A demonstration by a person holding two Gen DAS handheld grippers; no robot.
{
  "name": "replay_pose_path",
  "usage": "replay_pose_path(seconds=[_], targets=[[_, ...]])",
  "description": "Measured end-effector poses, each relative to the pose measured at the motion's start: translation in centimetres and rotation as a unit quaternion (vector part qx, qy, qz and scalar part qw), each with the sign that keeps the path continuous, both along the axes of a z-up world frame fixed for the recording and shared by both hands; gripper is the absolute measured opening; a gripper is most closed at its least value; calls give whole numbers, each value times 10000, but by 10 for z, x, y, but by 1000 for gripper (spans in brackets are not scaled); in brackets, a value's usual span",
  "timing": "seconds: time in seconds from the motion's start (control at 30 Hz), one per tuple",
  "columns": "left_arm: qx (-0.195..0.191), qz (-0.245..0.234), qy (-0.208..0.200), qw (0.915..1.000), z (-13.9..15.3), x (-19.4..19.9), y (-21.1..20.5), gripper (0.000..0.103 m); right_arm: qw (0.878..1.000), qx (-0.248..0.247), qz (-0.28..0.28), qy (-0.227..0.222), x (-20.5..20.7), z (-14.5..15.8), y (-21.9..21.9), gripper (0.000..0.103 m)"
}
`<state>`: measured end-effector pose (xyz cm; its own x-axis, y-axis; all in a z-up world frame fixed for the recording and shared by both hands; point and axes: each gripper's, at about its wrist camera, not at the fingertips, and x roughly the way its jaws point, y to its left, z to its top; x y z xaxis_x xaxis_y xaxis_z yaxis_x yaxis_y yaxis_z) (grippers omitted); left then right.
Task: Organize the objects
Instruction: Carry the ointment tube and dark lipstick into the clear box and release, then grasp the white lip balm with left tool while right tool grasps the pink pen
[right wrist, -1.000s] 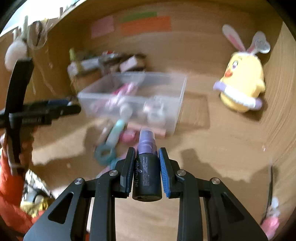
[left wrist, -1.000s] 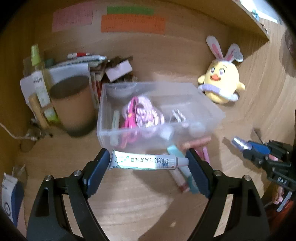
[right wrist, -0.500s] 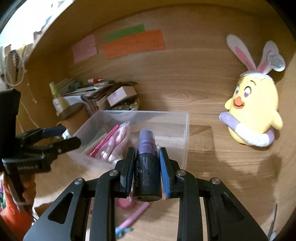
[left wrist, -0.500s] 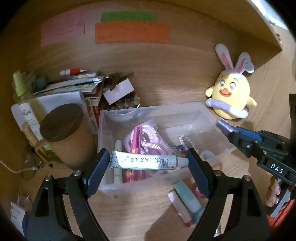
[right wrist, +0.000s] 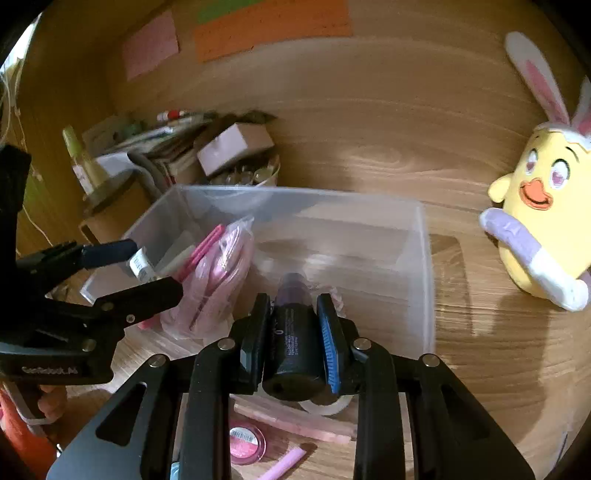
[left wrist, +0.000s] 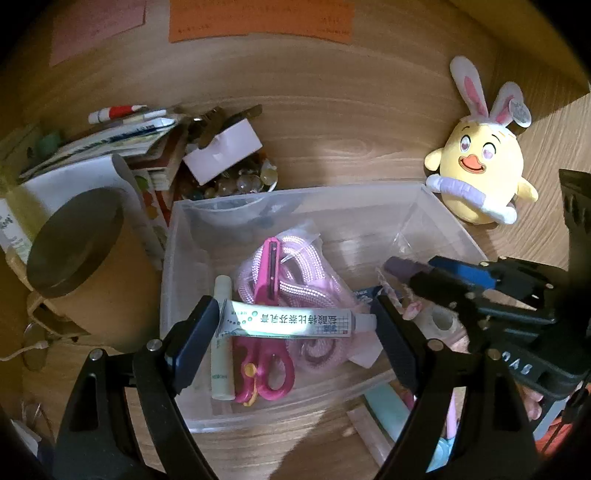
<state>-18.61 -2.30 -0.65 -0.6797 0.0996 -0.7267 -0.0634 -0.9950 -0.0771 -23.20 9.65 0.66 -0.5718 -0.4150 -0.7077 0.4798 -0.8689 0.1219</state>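
Wooden desk (left wrist: 332, 110) carries a clear bin (left wrist: 184, 258) already holding scissors (left wrist: 267, 332) and rope. Left gripper (left wrist: 295, 325) clamps a tube (left wrist: 291, 323) above it, right gripper (right wrist: 295, 339) clamps a spray bottle (right wrist: 293, 343) over it; some items near the bin are, I think, left to sort.

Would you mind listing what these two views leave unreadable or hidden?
- Orange paper note: left wrist view, writing too small, top cut off.
- Black spray bottle: right wrist view, label blurred, sides hidden by the right gripper.
- Pale lip-balm stick: left view, middle hidden by the white ointment tube.
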Motion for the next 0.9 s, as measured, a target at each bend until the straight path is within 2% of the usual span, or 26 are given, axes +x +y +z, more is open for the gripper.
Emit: replay_pose_path(seconds=[0.13,0.2,0.27,0.4,0.47,0.57,0.77,0.9], targets=[[99,-59,-69,9999,-2,-1,-1,85,9998,201,9,29,0,-5,-7,23],[160,-54,-64,9998,-1,1,-3,88,9994,328,20,108,3,-4,-10,28],[199,-28,-30,9998,2,3,-4,92,9991,374,-10,175,6,-1,-9,38],[105,9,137,9998,12,14,-3,93,9981,442,-82,432,20,9,-4,49],[47,23,234,9997,18,23,-1,96,9976,445,-115,512,26,14,-2,58],[46,36,380,9993,27,36,0,100,9971,384,-176,632,41,22,5,66],[-111,-3,448,9989,28,67,2,101,9951,407,-337,830,76,27,21,72],[-143,-8,301,9994,14,82,3,101,9963,436,-363,653,94,14,30,72]])
